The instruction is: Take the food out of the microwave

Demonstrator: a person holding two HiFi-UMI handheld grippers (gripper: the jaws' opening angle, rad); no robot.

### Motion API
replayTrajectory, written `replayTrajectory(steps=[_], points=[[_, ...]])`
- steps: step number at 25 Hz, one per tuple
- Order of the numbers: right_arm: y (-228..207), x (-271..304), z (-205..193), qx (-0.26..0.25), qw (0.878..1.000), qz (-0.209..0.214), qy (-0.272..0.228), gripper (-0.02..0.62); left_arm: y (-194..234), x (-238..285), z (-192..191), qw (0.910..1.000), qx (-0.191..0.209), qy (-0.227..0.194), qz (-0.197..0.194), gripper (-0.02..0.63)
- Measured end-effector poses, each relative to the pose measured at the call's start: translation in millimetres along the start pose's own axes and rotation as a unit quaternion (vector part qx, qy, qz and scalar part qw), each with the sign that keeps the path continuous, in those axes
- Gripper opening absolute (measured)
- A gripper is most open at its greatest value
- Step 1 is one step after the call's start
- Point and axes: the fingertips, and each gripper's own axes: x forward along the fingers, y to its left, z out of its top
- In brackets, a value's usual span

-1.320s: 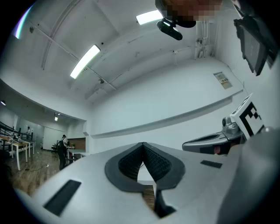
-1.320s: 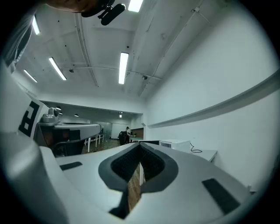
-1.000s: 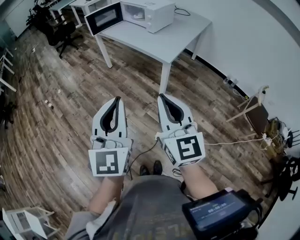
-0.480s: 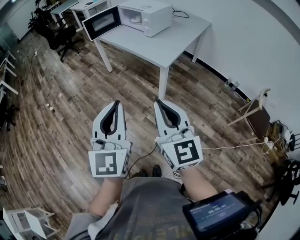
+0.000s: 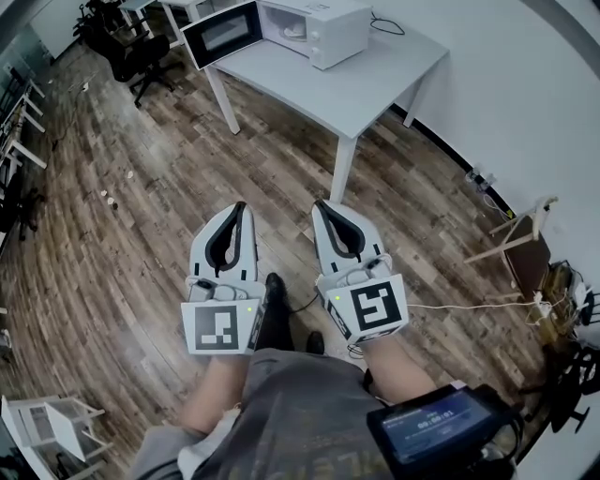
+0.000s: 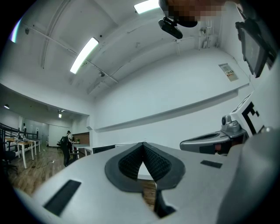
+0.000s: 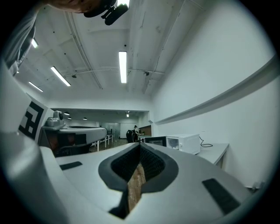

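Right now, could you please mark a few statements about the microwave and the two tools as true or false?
1. The door of the microwave stands open. True.
2. The microwave sits on the floor. False: it stands on the white table.
3. The left tool is shut and empty. True.
4. The right tool grips the food. False: it is shut on nothing.
5. Both tools are at the microwave. False: they are held over the wood floor, well short of the table.
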Motion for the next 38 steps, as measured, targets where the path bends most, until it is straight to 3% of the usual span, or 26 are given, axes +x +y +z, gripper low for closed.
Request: replayTrajectory(steps=[8,14,19,26,29,34,38], points=[[-10.5,71.1,-19.4,-0.002,1.0,0.003,0.012,0.002,48.7,53.0,-22.7,0.9999,-0.011,-0.004,0.003,0.008],[-15.0,152.2,-33.8,0.0,1.0,-0.002,0.021,0.002,114.2,102.4,-40.5,0.9999,-0.011,0.0,0.009,0.008],[-17.9,218.3,-38.7,0.007,1.0,-0.003,0.027,0.002,165.0,140.1,-57.8,0.9995,-0.009,0.029,0.012,0.008],[-11.7,304.2,-36.5,-0.002,1.0,0.001,0.022,0.002,231.7,187.2,-62.9,0.9998,-0.015,-0.005,0.008,0.008],[-10.7,326.2,-32.5,-0.009,1.0,0.0,0.019,0.002,248.2,203.4,-58.4,0.9998,-0.017,-0.011,0.004,0.008],[-21.3,348.2,-30.8,-0.014,1.0,-0.013,0.019,0.003,257.4,220.4,-88.0,0.9993,-0.035,0.007,-0.012,0.008],[-33.2,365.3,-29.3,-0.017,0.999,-0.025,0.016,0.002,264.2,243.8,-75.9,0.9993,-0.031,-0.007,-0.019,0.008]])
